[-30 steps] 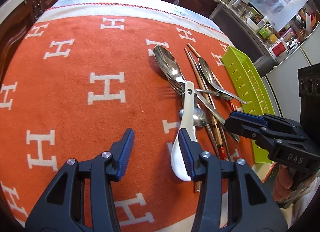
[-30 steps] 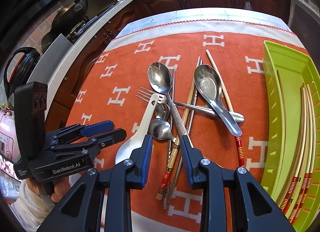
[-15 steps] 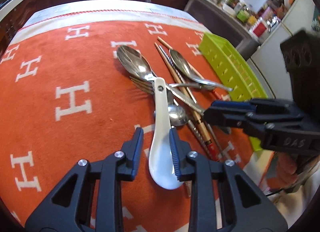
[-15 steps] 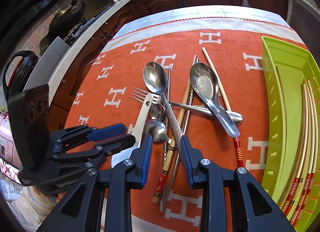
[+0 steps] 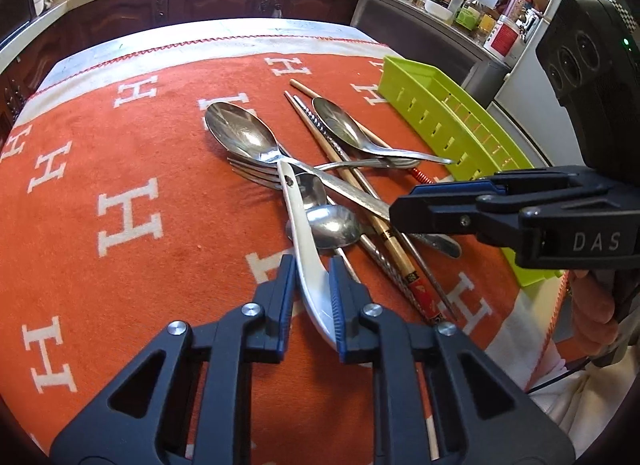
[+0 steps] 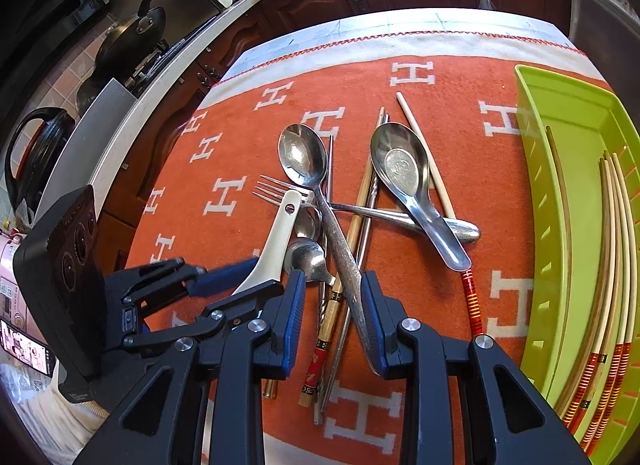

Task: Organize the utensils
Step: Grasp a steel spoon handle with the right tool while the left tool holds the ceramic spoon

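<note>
Over the last second the left gripper swung right across the orange cloth until the bowl end of the white ceramic spoon lay between its fingers, having first sat just outside the right-hand one. Its jaws then narrowed from a wide spread until both blue pads pressed against the spoon. In the right wrist view, the left gripper crept nearer the pile, reaching the spoon's bowl. The right gripper edged slightly toward the long steel spoon, its gap unchanged.

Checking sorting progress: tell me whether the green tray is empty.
Not empty. The green tray holds several wooden chopsticks lying lengthwise; no spoons or forks show inside.
</note>
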